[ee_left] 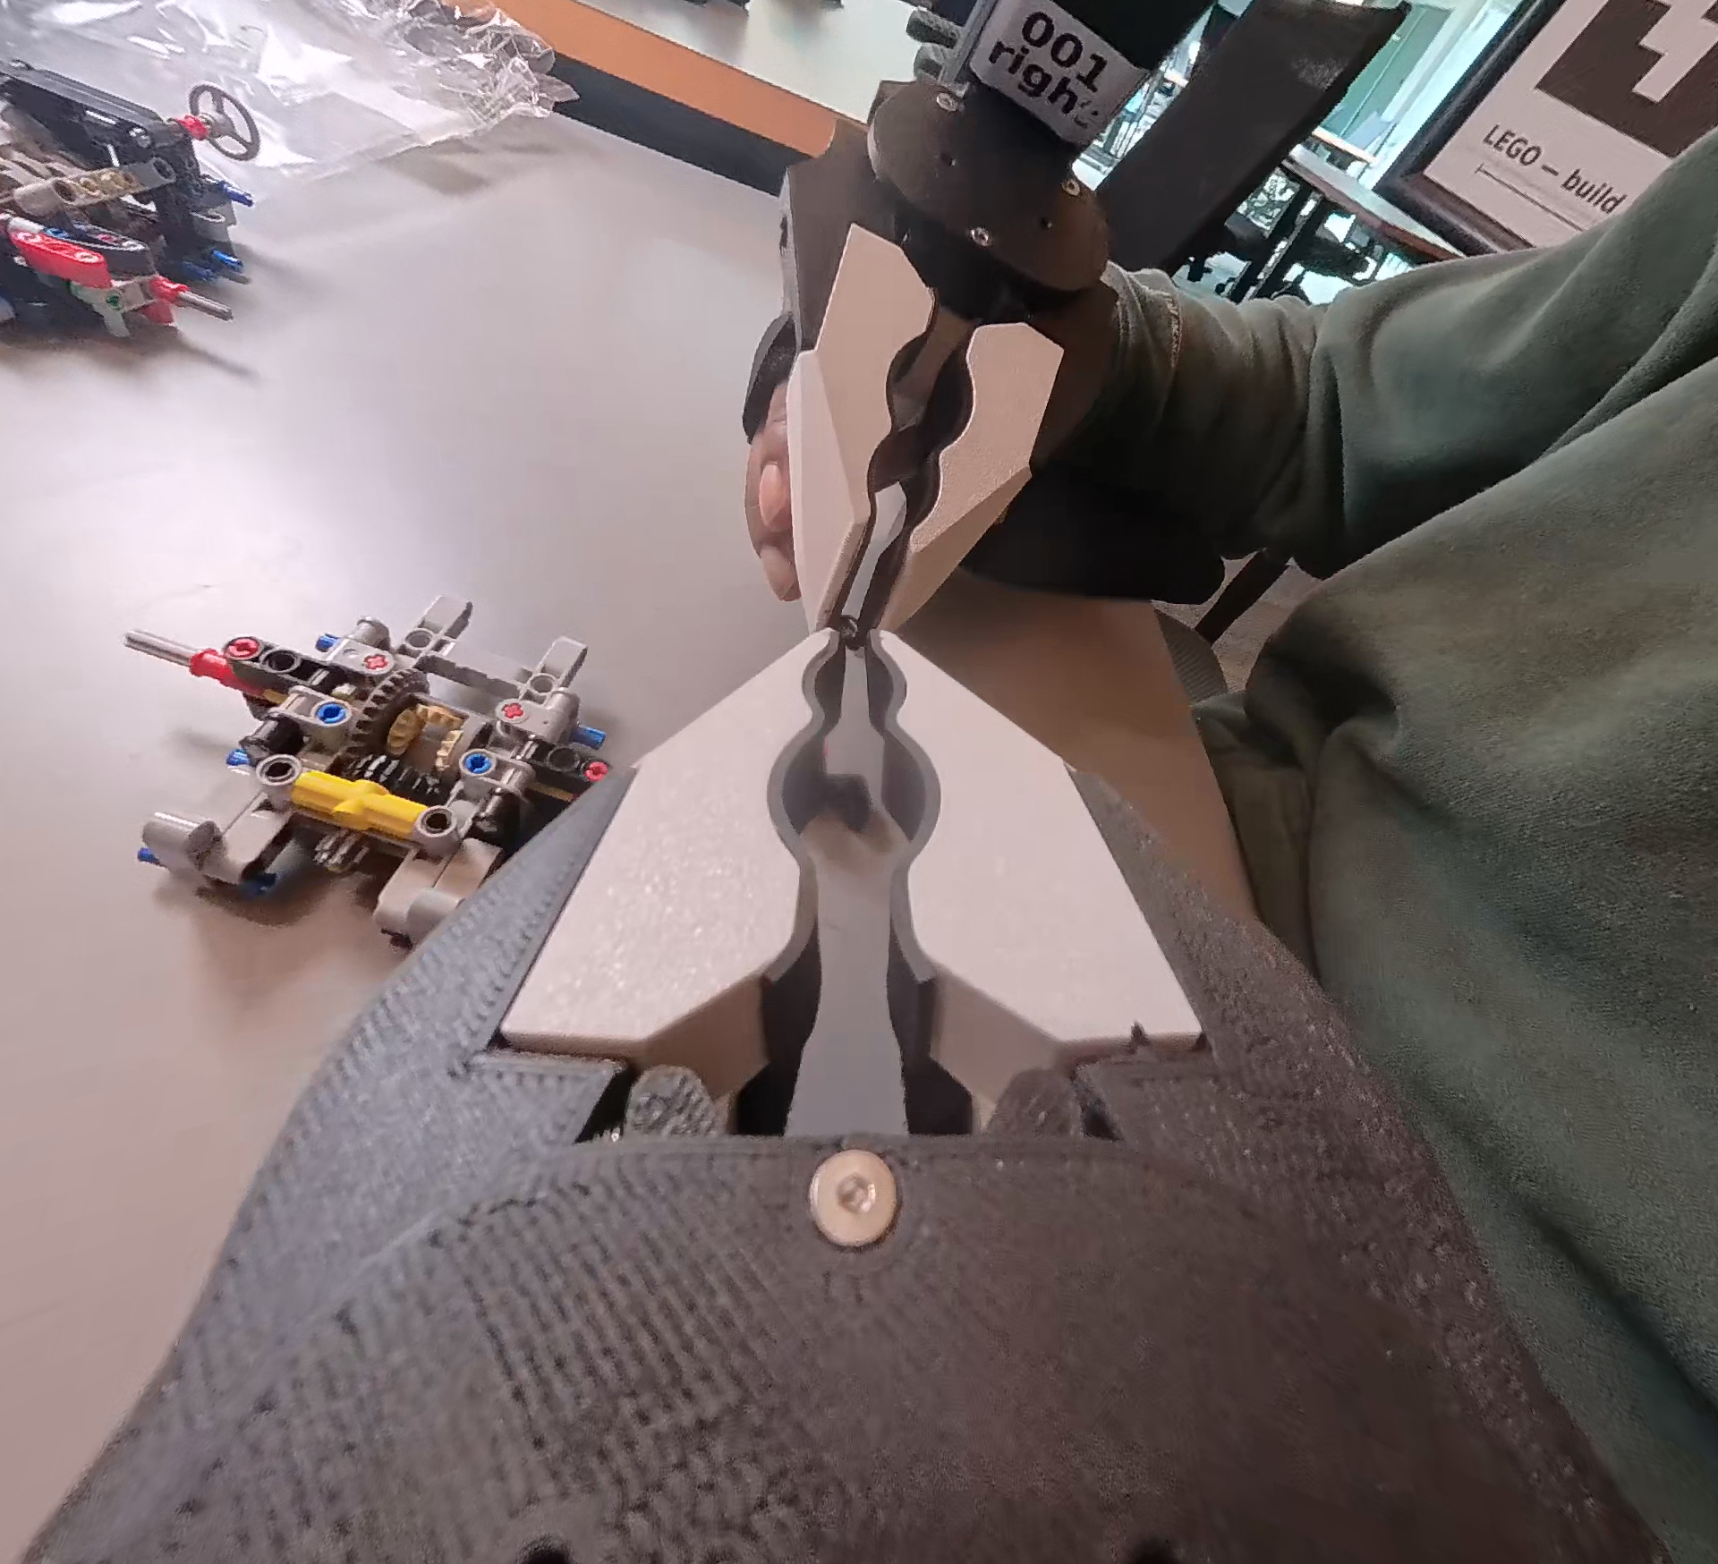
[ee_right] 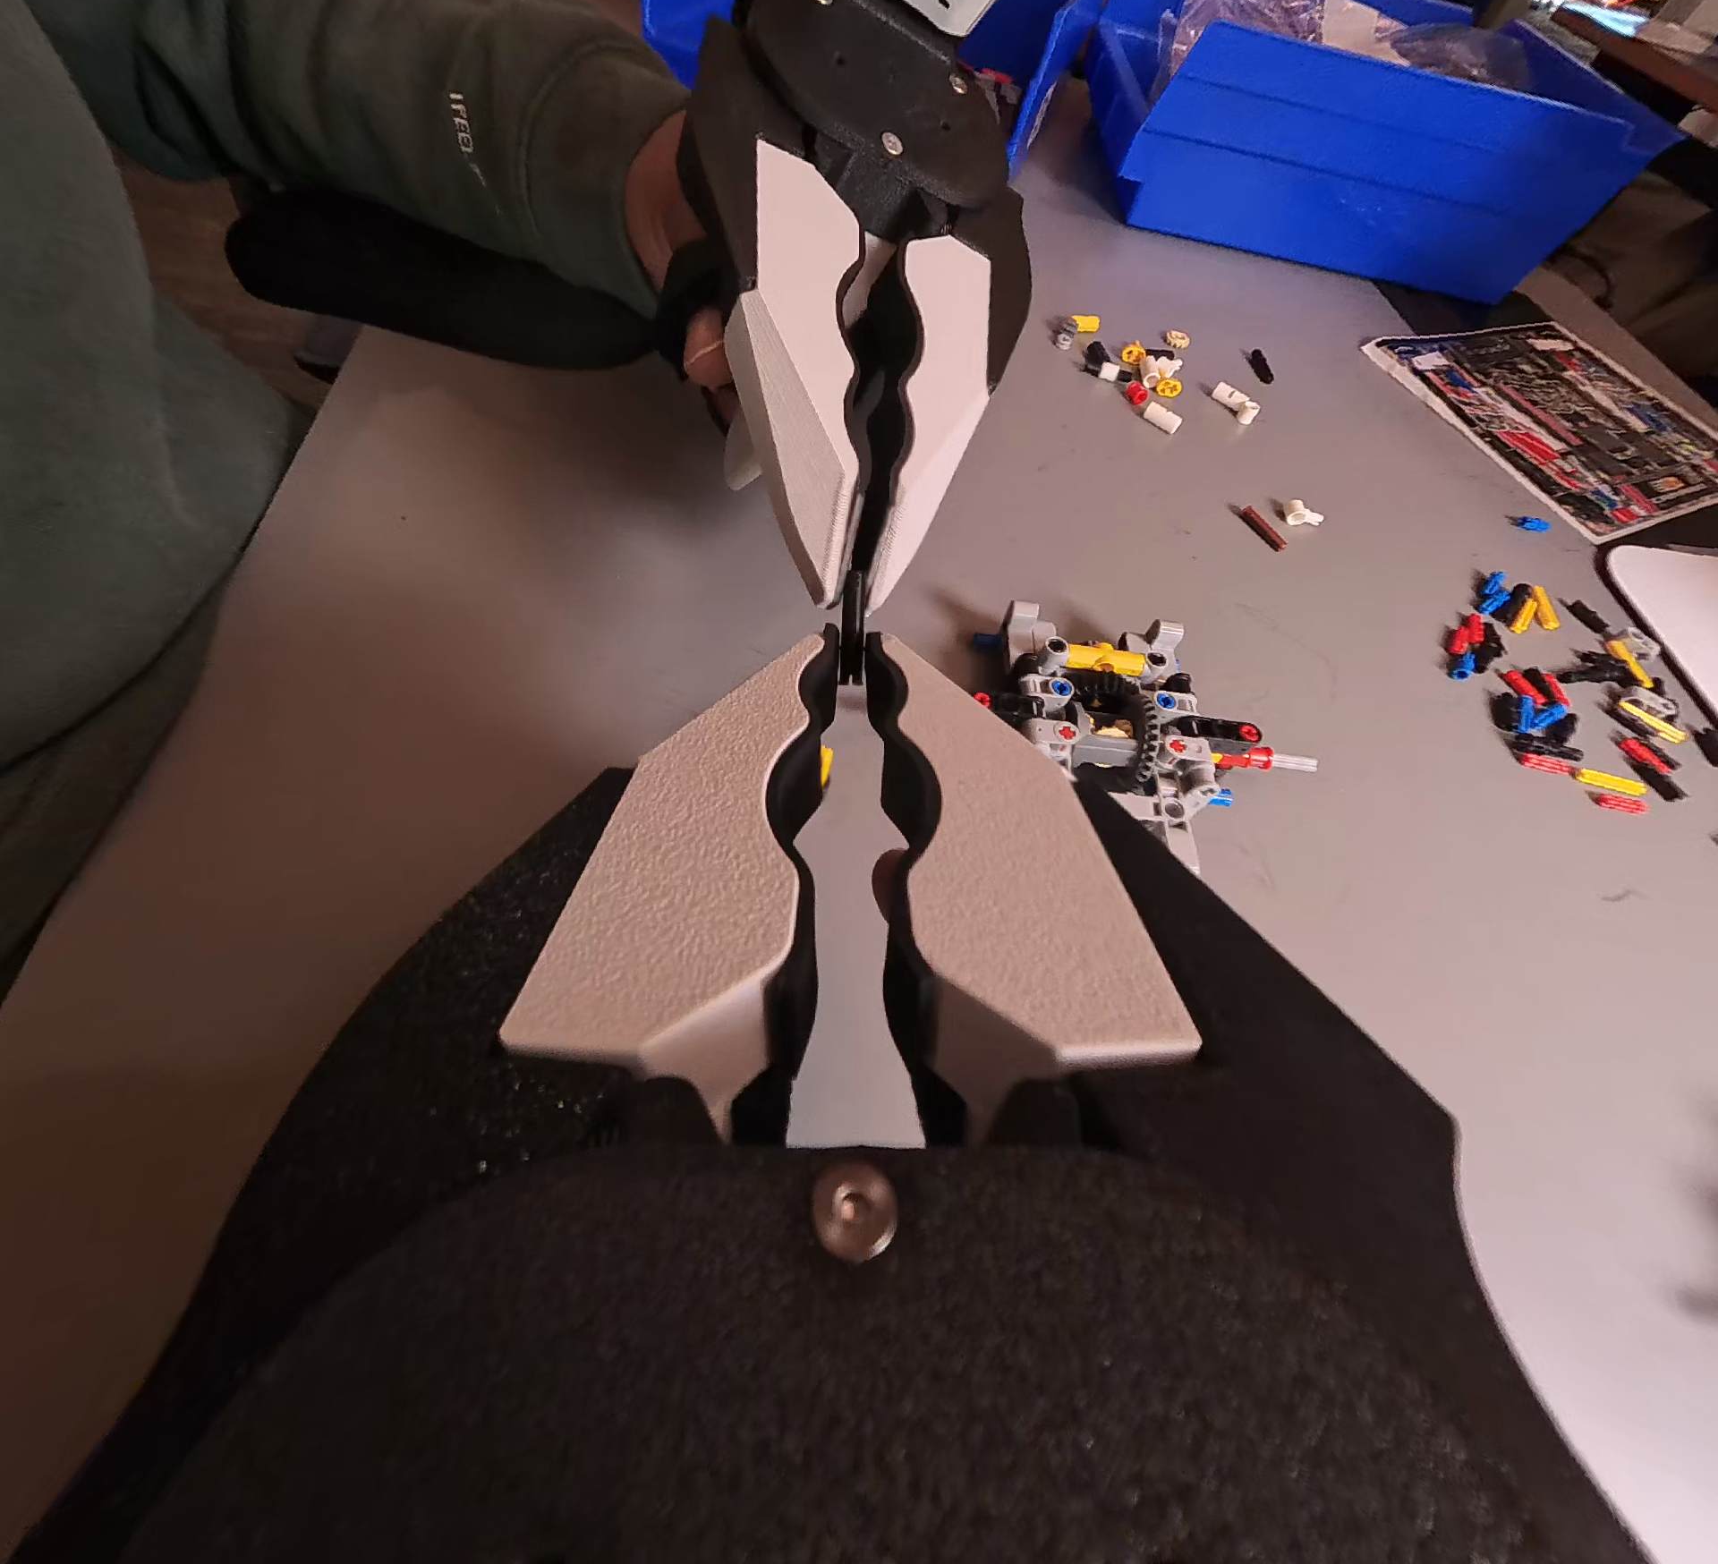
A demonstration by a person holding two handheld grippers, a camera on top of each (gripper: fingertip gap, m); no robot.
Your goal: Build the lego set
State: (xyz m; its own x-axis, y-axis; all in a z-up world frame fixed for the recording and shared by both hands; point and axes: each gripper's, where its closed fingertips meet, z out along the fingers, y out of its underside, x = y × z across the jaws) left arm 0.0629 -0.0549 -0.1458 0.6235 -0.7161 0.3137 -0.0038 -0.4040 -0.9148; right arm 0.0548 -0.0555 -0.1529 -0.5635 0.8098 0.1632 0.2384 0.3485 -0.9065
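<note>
My two grippers meet tip to tip above the grey table [ee_right: 521, 553]. A small black pin [ee_right: 852, 632] spans both sets of tips. In the right wrist view my right gripper [ee_right: 851, 653] is shut on the pin's near end. The left gripper [ee_right: 853, 588] comes down from above and is shut on its far end. In the left wrist view my left gripper [ee_left: 848, 650] and the right gripper [ee_left: 851, 610] pinch the same black pin [ee_left: 848, 630]. A grey, black and yellow brick-built gear assembly [ee_right: 1125, 711] lies on the table to the side; it also shows in the left wrist view [ee_left: 372, 766].
Loose small coloured pins [ee_right: 1562, 701] and pale parts [ee_right: 1153, 371] lie scattered at the right. Blue bins [ee_right: 1376, 153] and a printed booklet [ee_right: 1562, 422] stand farther back. In the left wrist view a second brick build [ee_left: 102, 218] and a clear plastic bag [ee_left: 279, 32] lie at the far left. Only a small space, under 4 cm, lies between the two pairs of fingers.
</note>
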